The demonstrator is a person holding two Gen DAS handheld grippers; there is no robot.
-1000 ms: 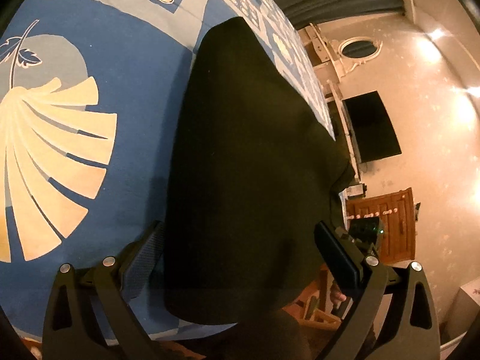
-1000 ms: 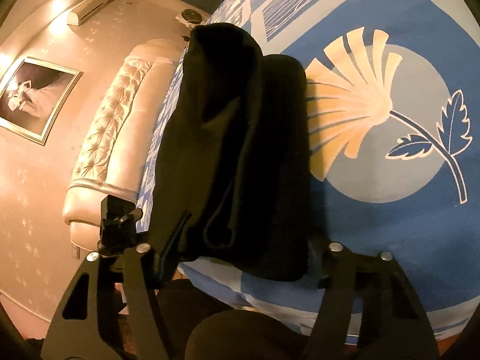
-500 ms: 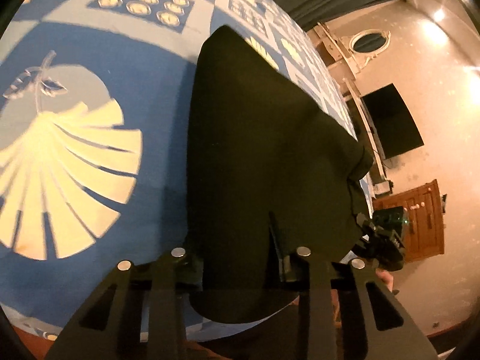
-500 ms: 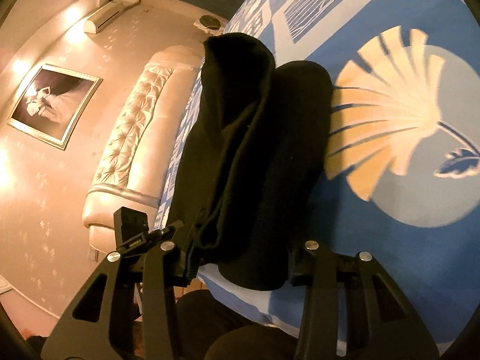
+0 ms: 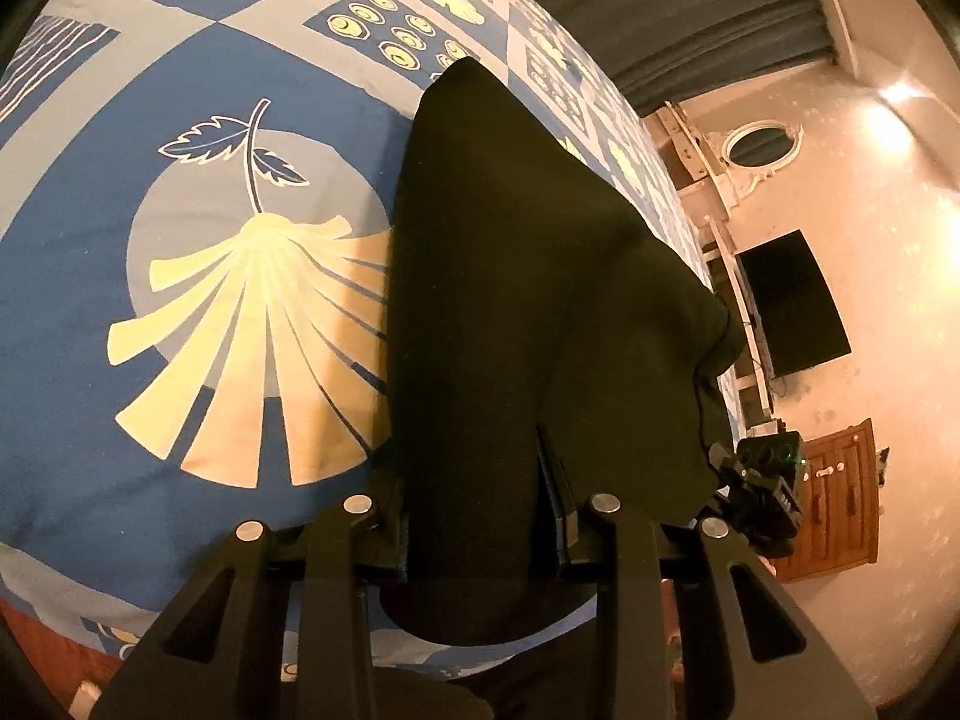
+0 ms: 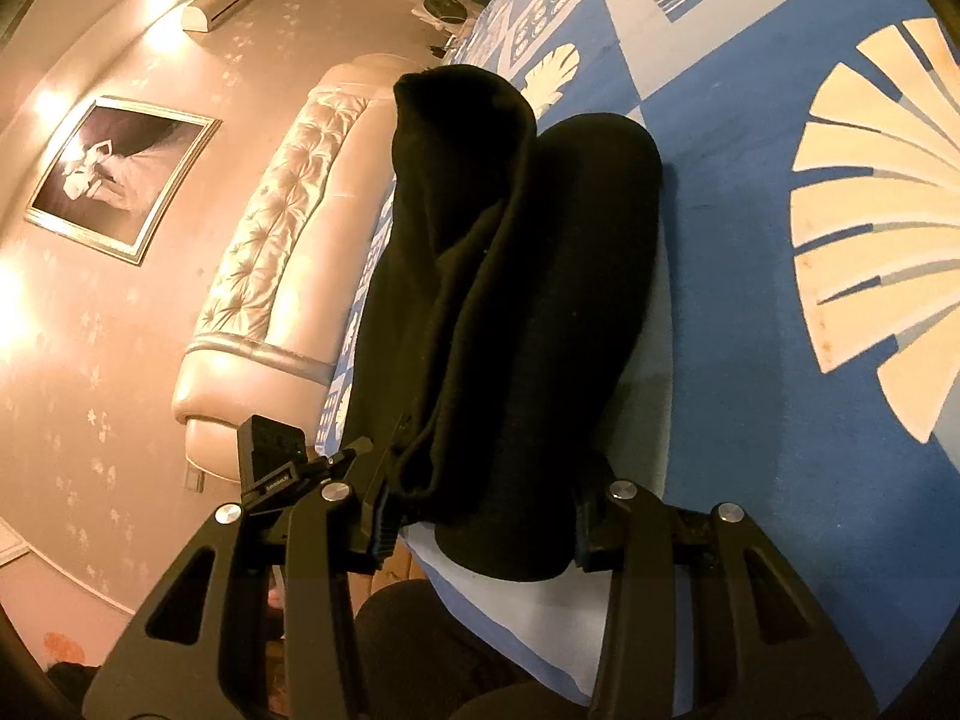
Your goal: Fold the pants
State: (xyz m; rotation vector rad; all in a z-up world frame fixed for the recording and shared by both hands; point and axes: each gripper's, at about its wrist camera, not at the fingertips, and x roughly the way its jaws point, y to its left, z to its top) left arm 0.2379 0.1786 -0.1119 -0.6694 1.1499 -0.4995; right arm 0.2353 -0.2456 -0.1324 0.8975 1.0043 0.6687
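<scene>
- Left wrist view: the left tool is clamped on the near edge of the black pants.
- Right wrist view: the right tool pinches the same folded bundle.
- Farther off, the pants stretch across the blue patterned bed.

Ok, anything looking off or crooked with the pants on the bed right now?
Slightly. In the right wrist view the black fabric pants lie uneven: one layer bunches into a raised ridge beside the flatter part. Both the right tongs and left tongs grip the near end over the blue patterned bedspread. Nothing looks damaged.
</scene>
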